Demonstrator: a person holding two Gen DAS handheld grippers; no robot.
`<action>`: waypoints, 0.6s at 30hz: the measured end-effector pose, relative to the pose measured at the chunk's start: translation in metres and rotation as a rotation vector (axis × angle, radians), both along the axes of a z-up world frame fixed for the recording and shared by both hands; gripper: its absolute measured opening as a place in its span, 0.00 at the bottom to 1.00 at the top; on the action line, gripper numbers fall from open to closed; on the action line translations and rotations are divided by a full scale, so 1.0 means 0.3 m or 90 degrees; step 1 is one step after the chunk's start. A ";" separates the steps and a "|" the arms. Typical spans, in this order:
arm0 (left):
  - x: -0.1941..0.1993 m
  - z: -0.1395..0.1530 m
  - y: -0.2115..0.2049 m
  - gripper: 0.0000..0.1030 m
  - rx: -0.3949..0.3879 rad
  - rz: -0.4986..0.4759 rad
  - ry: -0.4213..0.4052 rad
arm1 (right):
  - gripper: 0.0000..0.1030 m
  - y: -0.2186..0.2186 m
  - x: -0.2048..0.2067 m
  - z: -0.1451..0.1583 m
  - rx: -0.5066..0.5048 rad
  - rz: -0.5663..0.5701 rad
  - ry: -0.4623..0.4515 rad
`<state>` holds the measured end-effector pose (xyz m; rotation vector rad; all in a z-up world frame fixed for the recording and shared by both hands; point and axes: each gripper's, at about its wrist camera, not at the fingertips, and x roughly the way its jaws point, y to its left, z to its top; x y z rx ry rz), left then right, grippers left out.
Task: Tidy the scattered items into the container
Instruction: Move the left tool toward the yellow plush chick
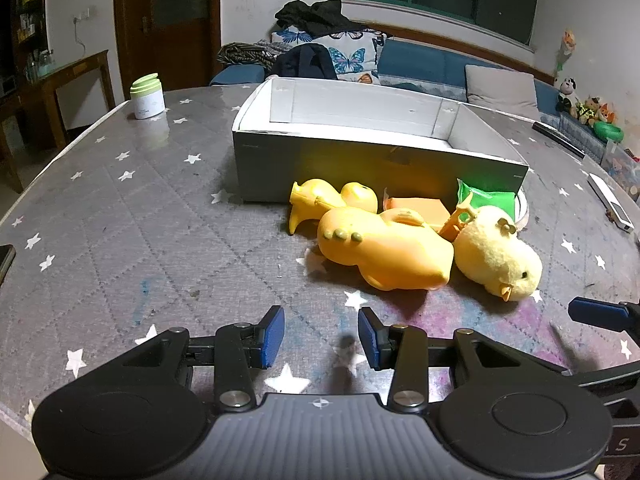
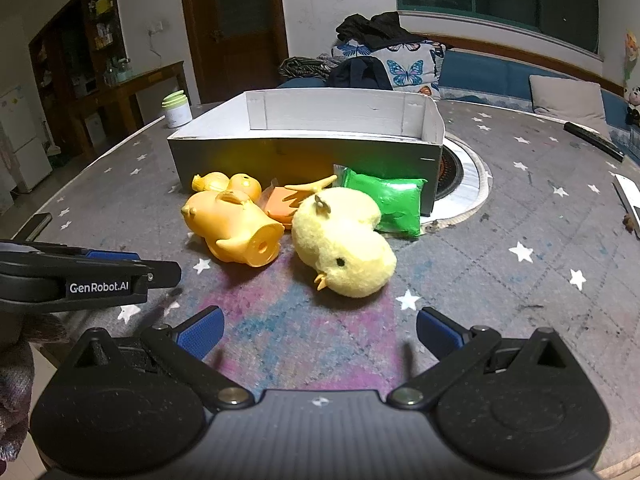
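Plush chick point(image 2: 344, 240) just ahead of wide-open right gripper point(image 2: 318, 330); left gripper point(image 1: 321, 338) narrower, empty. Only right view shows green pouch point(image 2: 394, 206) whole.

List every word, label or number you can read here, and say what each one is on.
"GenRobot.AI": white print on the side of the left gripper, seen from the right wrist view.
"S": a lone letter on the black gripper body at the lower right of the left wrist view.
The print on the green-lidded jar is too small to read.

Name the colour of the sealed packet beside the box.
Bright green packet; clearest in the right wrist view.
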<state>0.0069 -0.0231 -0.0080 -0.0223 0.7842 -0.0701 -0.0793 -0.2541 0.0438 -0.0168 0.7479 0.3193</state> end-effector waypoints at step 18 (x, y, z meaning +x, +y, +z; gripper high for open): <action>0.032 -0.004 -0.006 0.42 0.000 -0.004 0.010 | 1.00 0.008 0.024 -0.011 0.004 0.006 0.002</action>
